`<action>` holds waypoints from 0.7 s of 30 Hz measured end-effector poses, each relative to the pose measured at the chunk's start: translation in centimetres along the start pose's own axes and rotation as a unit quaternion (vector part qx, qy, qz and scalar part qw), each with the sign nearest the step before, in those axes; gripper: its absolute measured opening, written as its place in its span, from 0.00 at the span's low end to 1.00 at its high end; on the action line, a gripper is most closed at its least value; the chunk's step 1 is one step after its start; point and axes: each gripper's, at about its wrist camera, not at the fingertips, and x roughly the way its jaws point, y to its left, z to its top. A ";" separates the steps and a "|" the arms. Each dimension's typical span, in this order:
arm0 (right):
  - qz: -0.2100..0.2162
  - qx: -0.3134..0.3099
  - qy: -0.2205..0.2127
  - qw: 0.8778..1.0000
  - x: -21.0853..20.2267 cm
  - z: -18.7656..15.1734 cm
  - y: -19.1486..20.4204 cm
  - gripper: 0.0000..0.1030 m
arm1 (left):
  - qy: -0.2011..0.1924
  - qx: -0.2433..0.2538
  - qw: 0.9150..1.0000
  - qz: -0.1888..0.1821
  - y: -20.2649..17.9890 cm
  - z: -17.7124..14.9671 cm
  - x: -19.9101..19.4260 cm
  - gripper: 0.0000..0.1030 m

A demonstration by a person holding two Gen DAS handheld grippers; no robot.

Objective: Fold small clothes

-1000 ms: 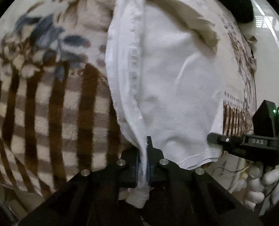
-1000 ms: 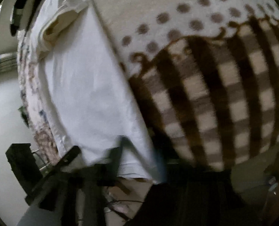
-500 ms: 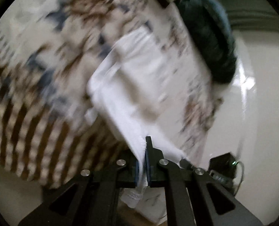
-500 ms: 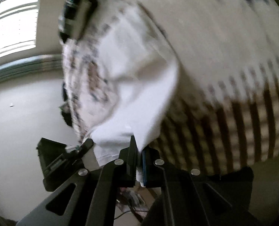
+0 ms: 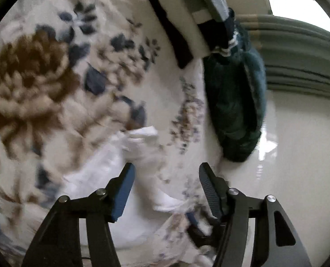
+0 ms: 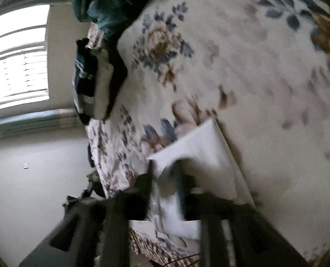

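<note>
mostly a bed fills both views, covered by a floral blanket (image 5: 53, 84) in cream, brown and blue. at 1 o'clock in the left wrist view a dark green cushion (image 5: 234, 111) sits at the bed's edge, with folded dark clothes (image 5: 200, 15) stacked at 12 o'clock. the white garment (image 5: 125, 178) lies bunched on the blanket at 6 o'clock, close to the bed's edge. the left tongs (image 5: 165, 189) are released, spread wide over the cloth. the right tongs (image 6: 165, 184) are blurred; they look parted, straddling a fold. likely risks: the loose, uneven fold could spring apart, or a careless regrip could drag the garment off the edge.
</note>
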 end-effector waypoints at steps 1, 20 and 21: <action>-0.006 -0.008 -0.006 1.000 1.0 -0.4 0.8 0.45 | 0.002 0.020 1.000 0.019 0.0 0.1 -0.2 0.56; -0.182 -0.049 0.001 0.982 9.2 2.1 -1.6 0.04 | 0.092 0.247 0.921 0.285 1.3 4.2 8.6 0.13; -0.193 -0.057 0.003 0.979 9.5 2.1 -1.4 0.04 | 0.093 0.220 0.931 0.275 2.1 5.0 7.7 0.13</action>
